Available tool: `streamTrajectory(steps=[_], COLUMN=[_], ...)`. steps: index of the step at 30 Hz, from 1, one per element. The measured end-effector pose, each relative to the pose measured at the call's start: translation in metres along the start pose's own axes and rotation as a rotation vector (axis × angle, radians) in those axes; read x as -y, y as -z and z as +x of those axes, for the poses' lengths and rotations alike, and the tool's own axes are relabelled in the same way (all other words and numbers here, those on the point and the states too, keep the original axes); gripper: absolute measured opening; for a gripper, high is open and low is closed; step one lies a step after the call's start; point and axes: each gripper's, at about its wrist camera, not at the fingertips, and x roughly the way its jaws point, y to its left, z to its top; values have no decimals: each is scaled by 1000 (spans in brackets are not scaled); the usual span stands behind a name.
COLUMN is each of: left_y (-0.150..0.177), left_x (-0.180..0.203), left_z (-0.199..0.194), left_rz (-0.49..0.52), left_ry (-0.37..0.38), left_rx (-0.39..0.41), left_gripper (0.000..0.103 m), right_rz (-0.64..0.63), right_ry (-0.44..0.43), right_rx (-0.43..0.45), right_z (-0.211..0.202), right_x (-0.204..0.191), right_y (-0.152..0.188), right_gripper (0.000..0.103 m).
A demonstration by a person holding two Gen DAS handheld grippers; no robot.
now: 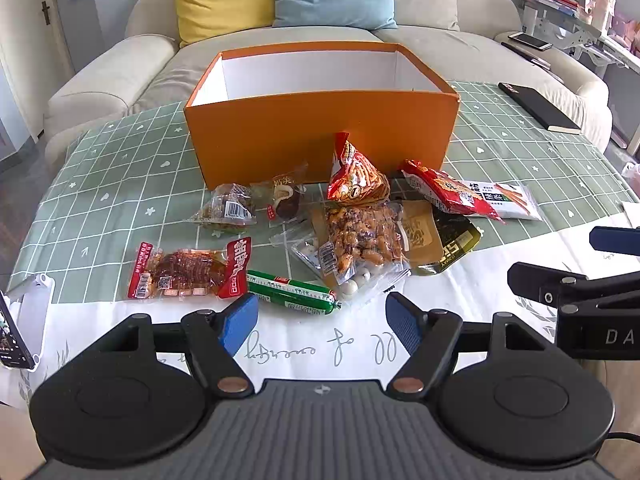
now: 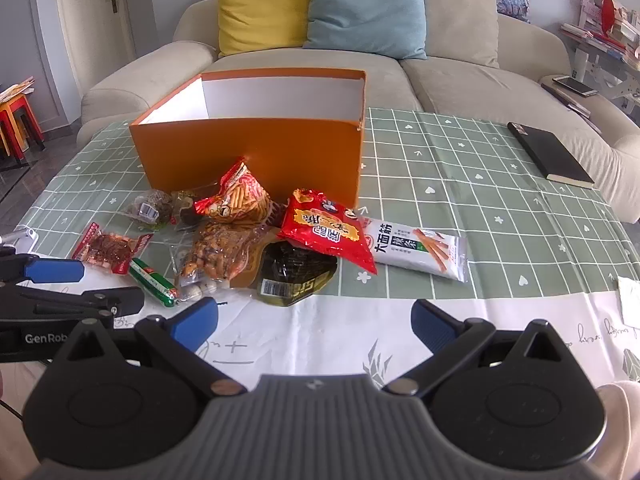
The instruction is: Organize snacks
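An open orange box point(image 1: 320, 136) point(image 2: 248, 148) with a white inside stands mid-table. Several snack packets lie in front of it: a green sausage stick point(image 1: 292, 294) point(image 2: 154, 282), a red meat packet point(image 1: 188, 270) point(image 2: 108, 250), a triangular red-orange bag point(image 1: 356, 176) point(image 2: 240, 192), a clear packet of nuts point(image 1: 362, 240) point(image 2: 224, 252), a red chip bag point(image 2: 328, 232) point(image 1: 448, 192), a white noodle-stick pack point(image 2: 416, 248). My left gripper point(image 1: 322, 322) is open just short of the sausage stick. My right gripper point(image 2: 314, 322) is open over the white cloth, holding nothing.
A black notebook point(image 2: 550, 156) lies at the table's right. A phone in a white case point(image 1: 18, 328) sits at the left edge. The sofa point(image 2: 460, 80) with yellow and blue cushions stands behind the table. The checked green cloth point(image 2: 500, 208) is bare to the box's right.
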Motion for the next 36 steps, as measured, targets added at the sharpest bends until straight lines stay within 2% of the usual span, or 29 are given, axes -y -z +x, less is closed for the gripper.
streamTrajectory(steps=[36], left_y=[-2], left_x=[0], left_z=[-1], left_rz=[5], left_ry=[2], left_rx=[-8], left_gripper=[85], right_rz=[4], right_ry=[6], right_rx=[-8], right_z=[1], right_x=[5], right_y=[1], right_gripper=[99])
